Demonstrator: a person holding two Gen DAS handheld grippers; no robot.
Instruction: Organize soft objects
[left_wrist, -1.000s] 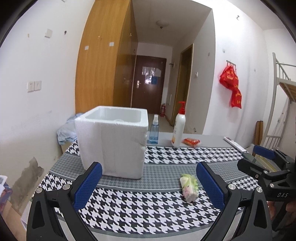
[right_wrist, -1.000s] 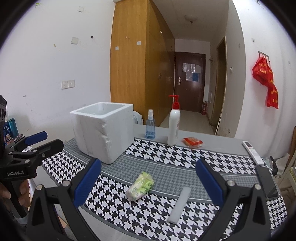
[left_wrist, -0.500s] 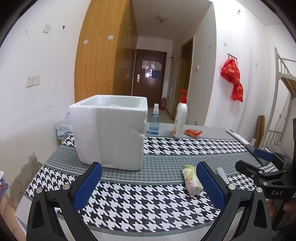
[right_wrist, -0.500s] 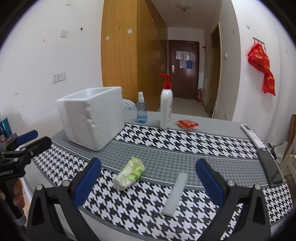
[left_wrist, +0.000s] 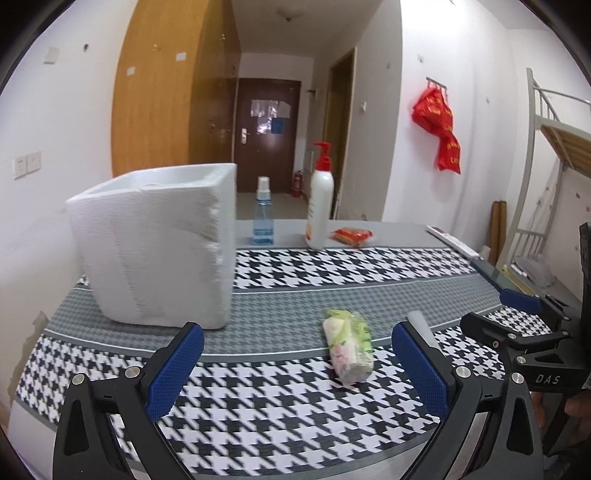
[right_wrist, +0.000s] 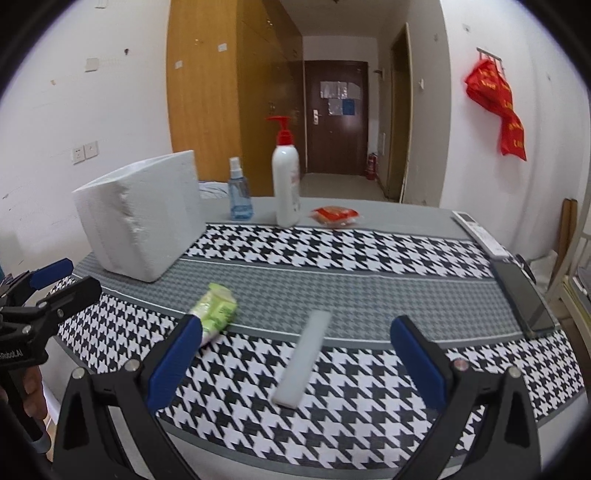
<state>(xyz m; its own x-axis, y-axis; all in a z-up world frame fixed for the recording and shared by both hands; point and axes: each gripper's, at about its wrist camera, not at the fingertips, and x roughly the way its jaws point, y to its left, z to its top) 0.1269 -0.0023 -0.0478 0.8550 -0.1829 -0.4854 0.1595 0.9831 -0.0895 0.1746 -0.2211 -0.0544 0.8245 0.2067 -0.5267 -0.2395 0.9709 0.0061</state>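
A green tissue pack lies on the houndstooth tablecloth, just ahead of my open left gripper and toward its right finger. A white foam strip lies between the spread fingers of my open right gripper, a little in front of them. The same tissue pack sits by that gripper's left finger. A white foam box stands open-topped at the left. A red packet rests at the back. Neither gripper holds anything.
A blue spray bottle and a white pump bottle stand behind the box. A remote and a dark phone lie along the table's right edge. A bunk bed frame stands to the right.
Both grippers have come lower and closer to the table. The tissue pack and the foam strip now look larger and nearer to the fingers. Nothing on the table has moved.
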